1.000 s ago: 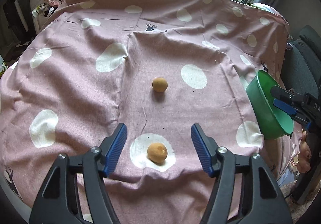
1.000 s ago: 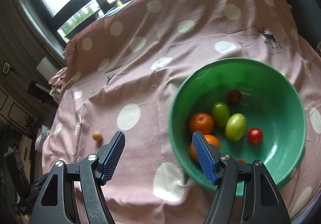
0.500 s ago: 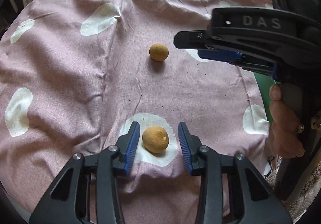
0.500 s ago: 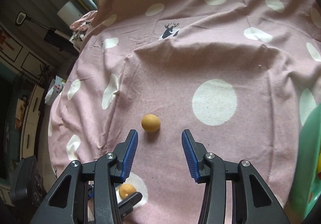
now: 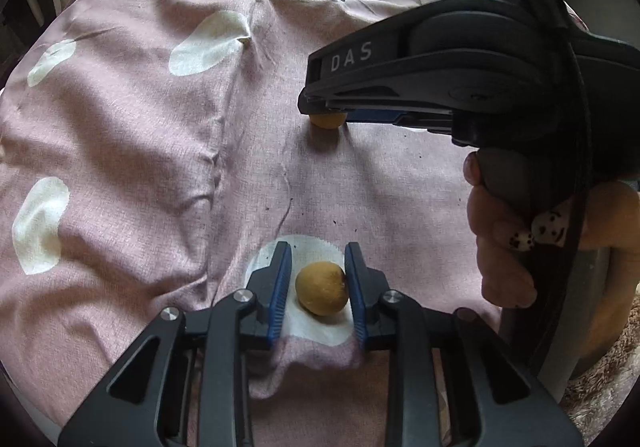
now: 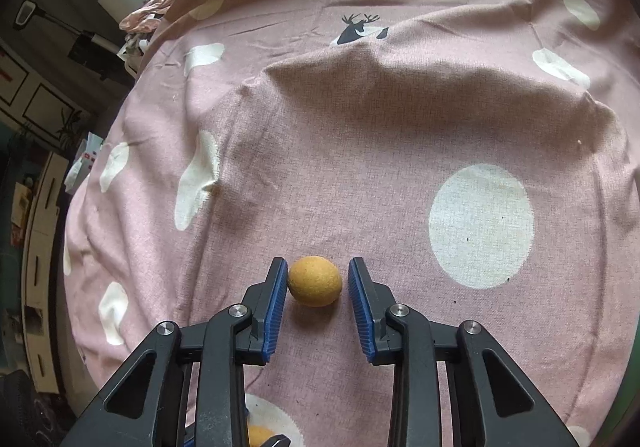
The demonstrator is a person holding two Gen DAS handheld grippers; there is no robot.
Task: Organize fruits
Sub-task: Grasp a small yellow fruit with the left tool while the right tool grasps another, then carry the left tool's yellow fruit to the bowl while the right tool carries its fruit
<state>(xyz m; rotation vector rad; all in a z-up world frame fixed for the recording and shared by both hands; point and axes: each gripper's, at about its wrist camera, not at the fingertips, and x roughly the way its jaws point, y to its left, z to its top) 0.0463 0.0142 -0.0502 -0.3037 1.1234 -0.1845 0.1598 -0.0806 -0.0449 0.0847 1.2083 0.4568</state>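
Two small yellow-orange fruits lie on a pink cloth (image 5: 120, 151) with white spots. The near fruit (image 5: 321, 288) rests on a white spot between the blue pads of my left gripper (image 5: 318, 251). Its jaws are closing and the pads press the fruit's sides. The far fruit (image 6: 315, 280) sits between the pads of my right gripper (image 6: 318, 266), whose jaws are also closing onto it. In the left wrist view my right gripper (image 5: 320, 109) reaches in from the right and half covers the far fruit (image 5: 327, 121). A hand (image 5: 500, 247) holds its handle.
The cloth is creased, with a raised fold (image 6: 360, 59) behind the far fruit and a deer print (image 6: 360, 27) beyond it. A thin green rim (image 6: 634, 367) shows at the right edge. Furniture and clutter (image 6: 36, 207) stand past the cloth's left edge.
My right gripper swung left from over the green bowl of fruits to the far fruit and narrowed onto it. My left gripper sank a little and narrowed onto the near fruit.
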